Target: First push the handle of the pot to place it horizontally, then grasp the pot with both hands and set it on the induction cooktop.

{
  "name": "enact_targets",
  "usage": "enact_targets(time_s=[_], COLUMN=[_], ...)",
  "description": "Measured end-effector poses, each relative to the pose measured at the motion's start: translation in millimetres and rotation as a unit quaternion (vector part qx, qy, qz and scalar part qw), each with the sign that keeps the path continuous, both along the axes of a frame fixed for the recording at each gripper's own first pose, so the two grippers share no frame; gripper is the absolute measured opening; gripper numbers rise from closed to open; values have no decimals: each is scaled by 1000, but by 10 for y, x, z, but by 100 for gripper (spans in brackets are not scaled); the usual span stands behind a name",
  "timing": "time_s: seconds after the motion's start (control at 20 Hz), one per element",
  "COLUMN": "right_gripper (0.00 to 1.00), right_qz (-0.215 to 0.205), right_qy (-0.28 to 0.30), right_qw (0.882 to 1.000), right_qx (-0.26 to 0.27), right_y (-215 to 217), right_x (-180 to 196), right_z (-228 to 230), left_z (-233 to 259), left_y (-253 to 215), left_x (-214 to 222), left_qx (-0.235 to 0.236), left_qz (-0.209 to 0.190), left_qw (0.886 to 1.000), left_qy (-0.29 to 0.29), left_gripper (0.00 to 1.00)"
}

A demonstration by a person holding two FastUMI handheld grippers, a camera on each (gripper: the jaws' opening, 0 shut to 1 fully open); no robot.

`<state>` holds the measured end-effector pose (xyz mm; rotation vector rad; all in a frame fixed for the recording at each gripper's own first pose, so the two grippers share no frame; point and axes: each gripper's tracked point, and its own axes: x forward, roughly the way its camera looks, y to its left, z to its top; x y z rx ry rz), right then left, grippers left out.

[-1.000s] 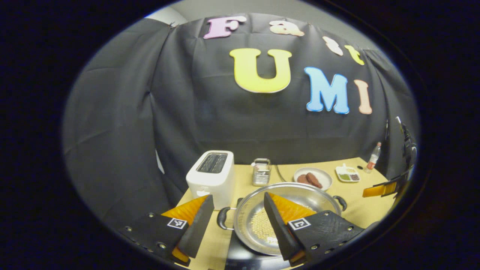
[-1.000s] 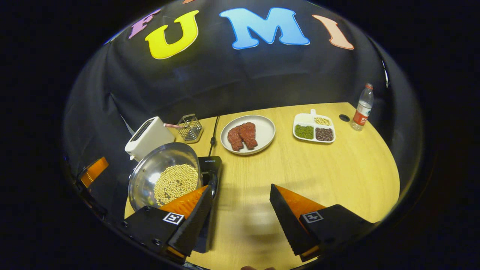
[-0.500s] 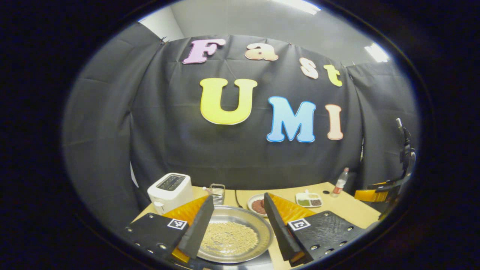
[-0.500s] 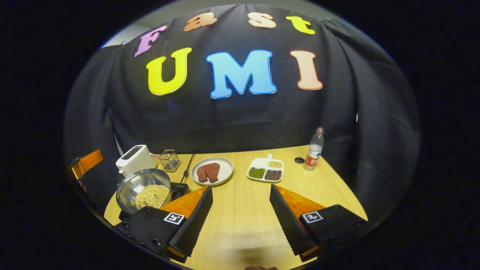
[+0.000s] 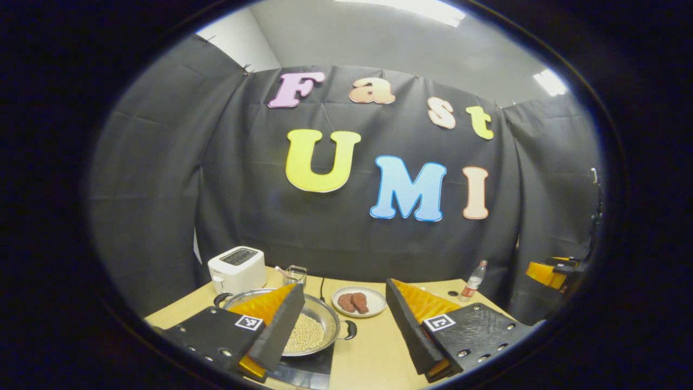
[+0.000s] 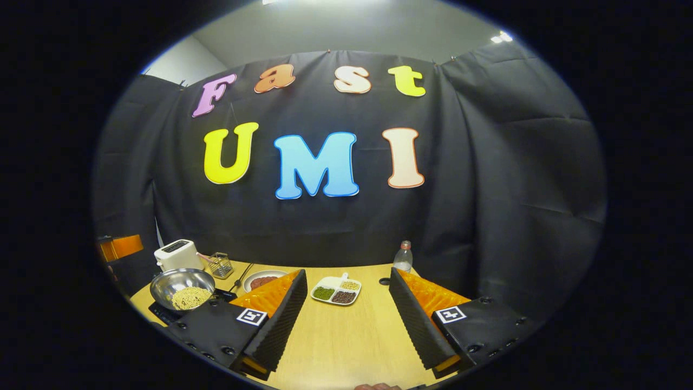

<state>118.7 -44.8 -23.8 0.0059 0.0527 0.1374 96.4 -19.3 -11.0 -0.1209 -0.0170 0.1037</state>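
Pot (image 5: 303, 330) sits on induction cooktop (image 5: 303, 367), job looks done. Left gripper (image 5: 344, 330) wide apart, holding nothing, hangs above desk (image 5: 368, 352); pot lies just ahead, low and to its left, partly behind one finger. Right gripper (image 6: 346, 319) also wide, empty, well apart from pot (image 6: 182, 288), which lies far off to its left. Left gripper nearer. Pot handles (image 5: 351, 329) point out sideways, level. Pot shiny, round, shallow, small pale beans (image 6: 190, 297) inside. Likely next: both grippers pull away.
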Motion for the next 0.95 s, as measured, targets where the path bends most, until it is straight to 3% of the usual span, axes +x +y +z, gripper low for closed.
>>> enact_targets(time_s=[0.05, 0.1, 0.2, 0.4, 0.45, 0.5, 0.6, 0.85, 0.95], right_gripper=[97, 97, 97, 98, 98, 98, 98, 98, 92], right_qz=[11, 21, 29, 48, 52, 58, 60, 53, 51], right_qy=[1, -1, 5, 31, 39, 40, 40, 49, 50], right_qw=[1000, 1000, 1000, 998, 998, 998, 997, 997, 997], right_qx=[2, 3, 4, -2, -3, -5, -13, 11, 19], right_y=[-59, -115, -292, -377, -352, -322, -262, -77, -14], right_x=[-58, -95, -162, -316, -352, -384, -390, -414, -414], right_z=[3, -10, -87, -297, -334, -351, -361, -335, -370], left_z=[34, 73, 79, -106, -142, -149, -144, -212, -213], left_y=[-88, -178, -357, -647, -742, -820, -902, -803, -695], left_x=[-102, -201, -403, -626, -638, -648, -659, -625, -629], left_qx=[8, 15, 18, 38, 37, 34, 33, 36, 42], left_qz=[9, 18, 38, 64, 60, 52, 39, 28, 25], left_qw=[1000, 1000, 999, 997, 997, 998, 998, 998, 998], left_qy=[-6, -9, -8, 25, 31, 31, 31, 39, 38], left_gripper=[95, 87, 91, 87, 92, 88, 92, 92, 88])
